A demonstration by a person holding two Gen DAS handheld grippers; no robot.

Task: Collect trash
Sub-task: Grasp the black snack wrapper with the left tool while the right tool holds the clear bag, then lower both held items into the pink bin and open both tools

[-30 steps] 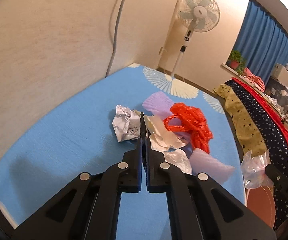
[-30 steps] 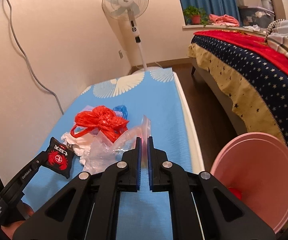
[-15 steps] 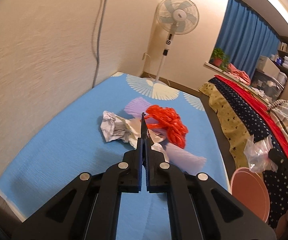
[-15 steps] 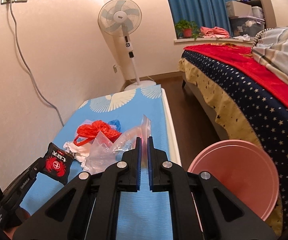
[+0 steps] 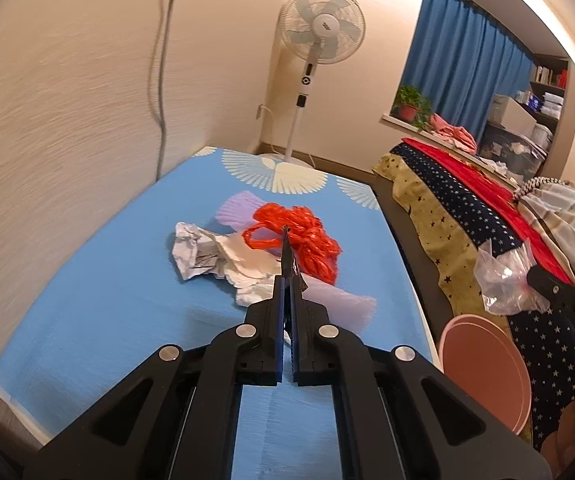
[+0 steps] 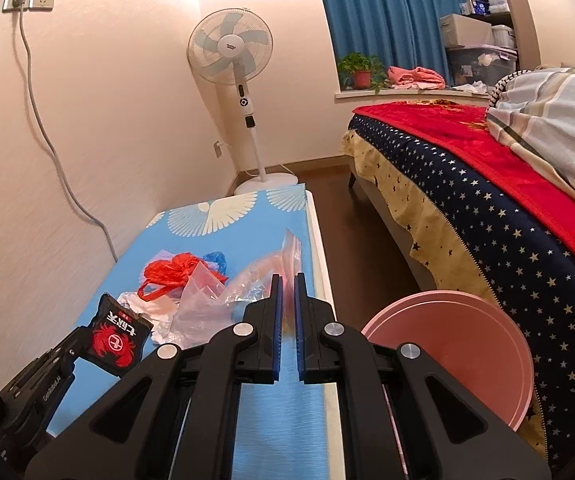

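Note:
My left gripper (image 5: 286, 284) is shut on a black snack wrapper (image 5: 287, 252), seen edge-on between its fingers. In the right wrist view the same wrapper (image 6: 115, 336) shows a red crab print and hangs above the blue tabletop (image 6: 247, 420). My right gripper (image 6: 286, 280) is shut on a clear zip bag (image 6: 247, 280), which the left wrist view shows as a crumpled bag (image 5: 503, 280) held out past the table's right edge. On the table lie a red plastic bag (image 5: 307, 236), crumpled paper (image 5: 191, 248), white tissue (image 5: 247, 264) and purple foam sheets (image 5: 239, 208).
A pink bin (image 6: 459, 340) stands on the floor to the right of the table, below the right gripper's side. A bed with a starred cover (image 6: 487, 208) runs along the right. A standing fan (image 6: 231, 52) is at the far end, and a wall with a cable (image 6: 47, 140) on the left.
Both grippers have risen and drawn back from the pile, each keeping its piece. The pile looks smaller and more of the room and the pink bin shows.

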